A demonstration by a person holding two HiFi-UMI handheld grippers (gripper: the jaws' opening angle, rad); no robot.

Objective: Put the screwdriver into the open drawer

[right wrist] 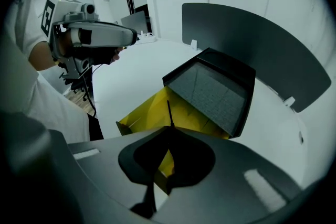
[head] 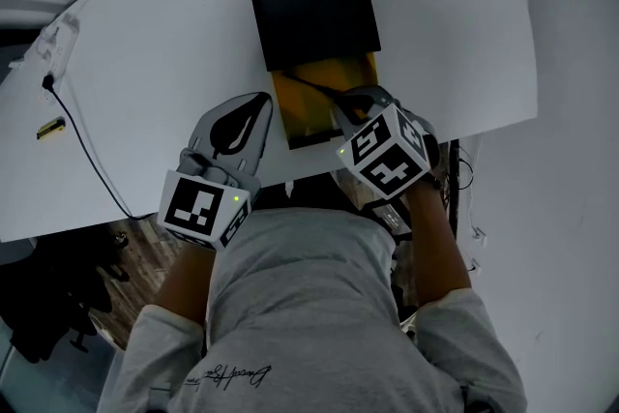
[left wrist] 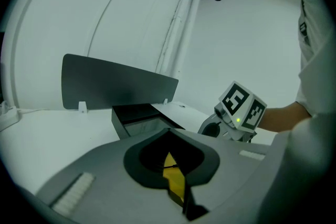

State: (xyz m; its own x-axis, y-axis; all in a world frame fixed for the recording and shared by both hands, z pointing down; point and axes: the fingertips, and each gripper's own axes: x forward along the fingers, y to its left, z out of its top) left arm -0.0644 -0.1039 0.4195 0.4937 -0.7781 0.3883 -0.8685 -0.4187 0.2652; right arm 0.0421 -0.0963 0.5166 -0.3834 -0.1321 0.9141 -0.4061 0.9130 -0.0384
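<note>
Screwdriver (right wrist: 169, 113) pinched by right gripper (right wrist: 170, 127) over yellow drawer (right wrist: 140, 115); shirt script (head: 230, 374) illegible.

1. Surface (head: 145, 63): plain white.
2. Drawer (head: 305, 116): bright yellow. Cabinet (head: 309, 0) behind it: black.
3. Left hand-held gripper (head: 259, 106) & right hand-held gripper (head: 343, 111): grey shells w/ black inner parts. Cubes have black-on-white square markers + a small green light.
4. Screwdriver (right wrist: 170, 112): thin black shaft.
5. Shirt (head: 309, 305): grey w/ dark script.
6. Cable (head: 87, 150): black.
7. Floor (head: 135, 247): brown wood grain.
</note>
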